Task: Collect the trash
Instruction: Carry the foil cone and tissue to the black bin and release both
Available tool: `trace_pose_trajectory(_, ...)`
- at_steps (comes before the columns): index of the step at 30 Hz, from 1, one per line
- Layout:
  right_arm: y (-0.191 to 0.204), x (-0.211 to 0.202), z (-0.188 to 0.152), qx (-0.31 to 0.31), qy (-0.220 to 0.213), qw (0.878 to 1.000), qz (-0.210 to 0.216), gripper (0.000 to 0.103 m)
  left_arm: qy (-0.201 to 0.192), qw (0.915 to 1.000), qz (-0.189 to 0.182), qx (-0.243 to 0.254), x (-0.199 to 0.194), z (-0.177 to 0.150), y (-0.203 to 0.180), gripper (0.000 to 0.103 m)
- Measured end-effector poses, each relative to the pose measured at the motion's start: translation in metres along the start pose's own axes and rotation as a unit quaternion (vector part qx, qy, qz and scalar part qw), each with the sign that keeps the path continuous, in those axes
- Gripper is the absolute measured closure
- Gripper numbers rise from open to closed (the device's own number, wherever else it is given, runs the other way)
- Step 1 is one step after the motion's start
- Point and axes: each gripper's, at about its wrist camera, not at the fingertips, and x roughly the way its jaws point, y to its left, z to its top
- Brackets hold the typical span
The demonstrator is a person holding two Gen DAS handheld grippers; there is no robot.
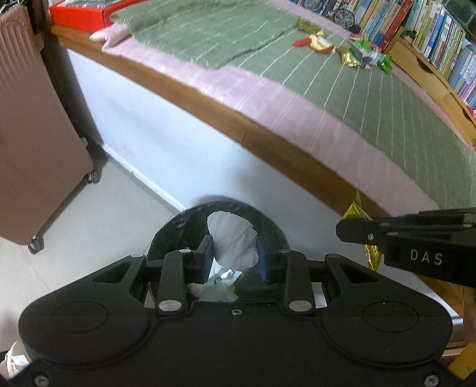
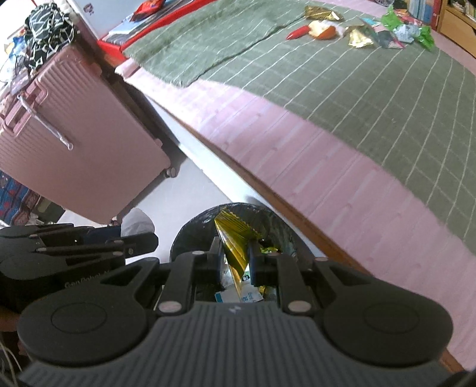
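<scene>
My left gripper (image 1: 235, 257) is shut on a crumpled white tissue (image 1: 233, 238) and hangs over the black-lined trash bin (image 1: 175, 229) on the floor beside the bed. My right gripper (image 2: 235, 257) is shut on a gold foil wrapper (image 2: 235, 238), also above the bin (image 2: 190, 235), whose bottom holds several scraps. The right gripper enters the left wrist view at the right edge (image 1: 354, 230) with the gold wrapper (image 1: 357, 208). More wrappers (image 1: 354, 50) (image 2: 363, 32) and a red pen (image 2: 297, 32) lie on the far part of the bed.
A pink suitcase (image 1: 32, 125) (image 2: 74, 143) stands on the floor to the left. The bed's wooden edge (image 1: 238, 131) carries a pink sheet and a green blanket (image 2: 342, 74). A bookshelf (image 1: 431, 38) lines the far side. A red box (image 1: 77, 15) sits at the bed's head.
</scene>
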Motion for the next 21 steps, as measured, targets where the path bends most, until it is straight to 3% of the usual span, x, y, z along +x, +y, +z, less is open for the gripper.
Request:
trace_pose_trajectory(4,0.005,0.007,0.0,-0.004,0.005,1.0,0.001,0.078,0.008,1.0,0.001,0.001,0.005,-0.004,0.004,0.074)
trace_pose_trajectory(8,0.007,0.012,0.003,-0.005,0.007,1.0,0.002,0.068,0.014,0.9999,0.0,-0.002,0.01,-0.002,0.006,0.072)
trace_pose_trajectory(10,0.007,0.012,0.004,-0.005,0.007,1.0,0.004,0.056,0.014,0.9999,0.0,-0.003,0.011,0.0,0.008,0.071)
trace_pose_trajectory(21,0.002,0.014,0.005,0.003,0.007,1.0,0.006,0.046,0.019,0.9998,0.004,-0.001,0.016,0.004,0.008,0.059)
